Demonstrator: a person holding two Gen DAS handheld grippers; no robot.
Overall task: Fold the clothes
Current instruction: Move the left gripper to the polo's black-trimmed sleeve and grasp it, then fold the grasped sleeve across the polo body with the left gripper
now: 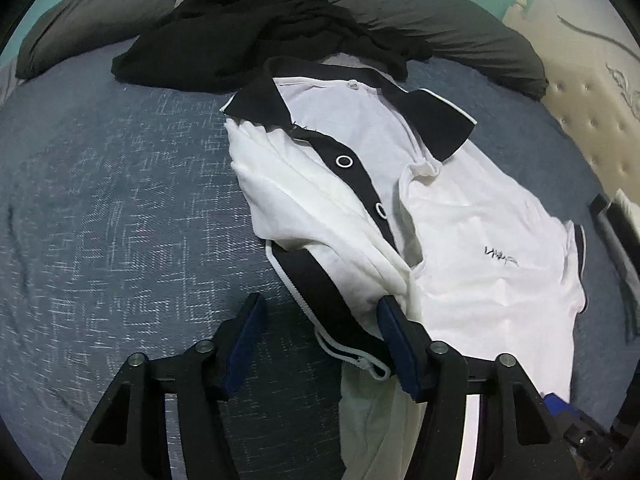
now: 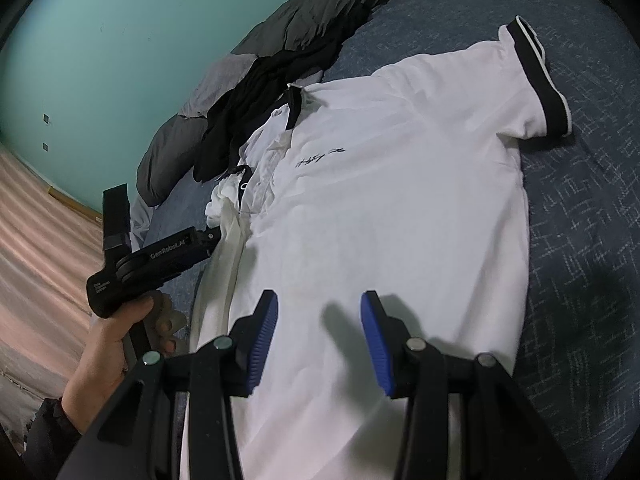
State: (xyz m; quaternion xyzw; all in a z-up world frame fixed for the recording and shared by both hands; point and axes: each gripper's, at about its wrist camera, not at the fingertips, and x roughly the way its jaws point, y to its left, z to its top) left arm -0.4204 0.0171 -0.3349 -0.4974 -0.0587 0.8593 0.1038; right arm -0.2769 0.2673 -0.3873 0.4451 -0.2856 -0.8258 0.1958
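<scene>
A white polo shirt (image 1: 472,216) with black collar and black sleeve cuffs lies front up on the blue bed cover; it also shows in the right wrist view (image 2: 384,200). Its left side is folded inward, and that black-cuffed sleeve (image 1: 320,292) lies between the fingers of my left gripper (image 1: 320,312). The left jaws stand wide open, with the right pad touching the bunched white cloth. My right gripper (image 2: 318,312) is open and empty, hovering just above the shirt's lower body. The other sleeve (image 2: 536,80) lies flat at the far right.
A crumpled black garment (image 1: 256,36) lies beyond the collar, next to dark grey pillows (image 1: 440,16). The blue patterned bed cover (image 1: 100,200) spreads to the left. A cream tufted headboard (image 1: 592,120) stands at the right. The left gripper's body shows in the right wrist view (image 2: 160,260).
</scene>
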